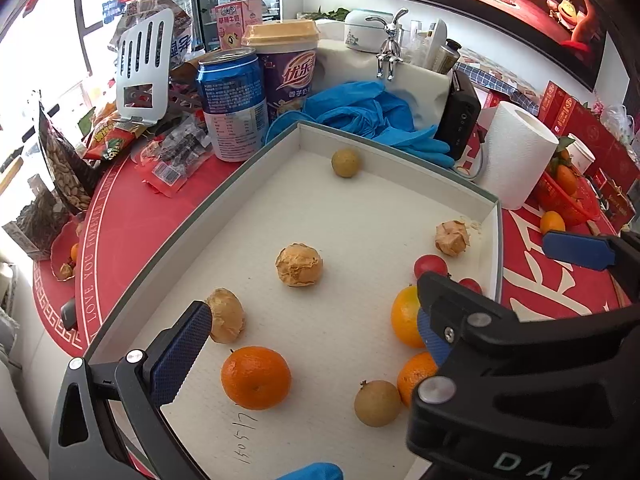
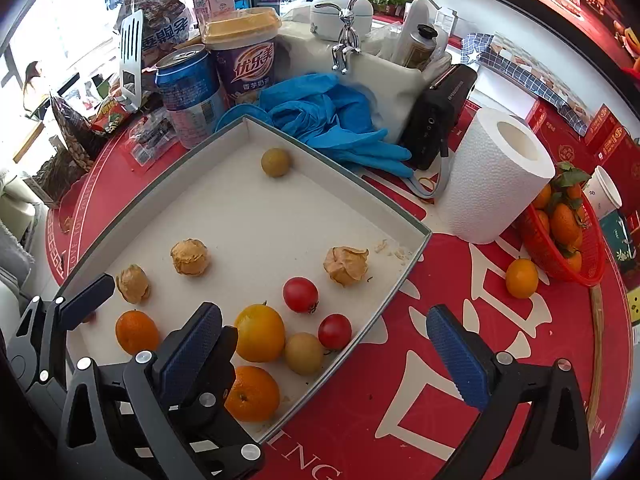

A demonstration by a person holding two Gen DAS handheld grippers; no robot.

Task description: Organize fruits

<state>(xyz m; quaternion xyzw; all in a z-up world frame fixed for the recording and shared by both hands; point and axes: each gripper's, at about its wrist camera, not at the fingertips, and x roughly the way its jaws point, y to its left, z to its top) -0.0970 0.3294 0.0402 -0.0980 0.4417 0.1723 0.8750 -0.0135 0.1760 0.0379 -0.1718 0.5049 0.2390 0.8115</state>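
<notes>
Inside the tray (image 2: 404,258), fruits crowd its near-right corner; the middle stays bare. Both hand-held grippers, left (image 1: 316,340) and right (image 2: 324,360), gape empty; a loose orange (image 2: 521,278) sits on the worktop (image 2: 440,320).

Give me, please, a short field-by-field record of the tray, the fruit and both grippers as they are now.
tray: shallow white box on the red mat
oranges in tray: three
tomatoes: two
husked fruits: three
round brown fruits: two
loose orange: on the mat, beside the red basket
left gripper: open, over the tray
right gripper: open, over the tray's near corner
</notes>
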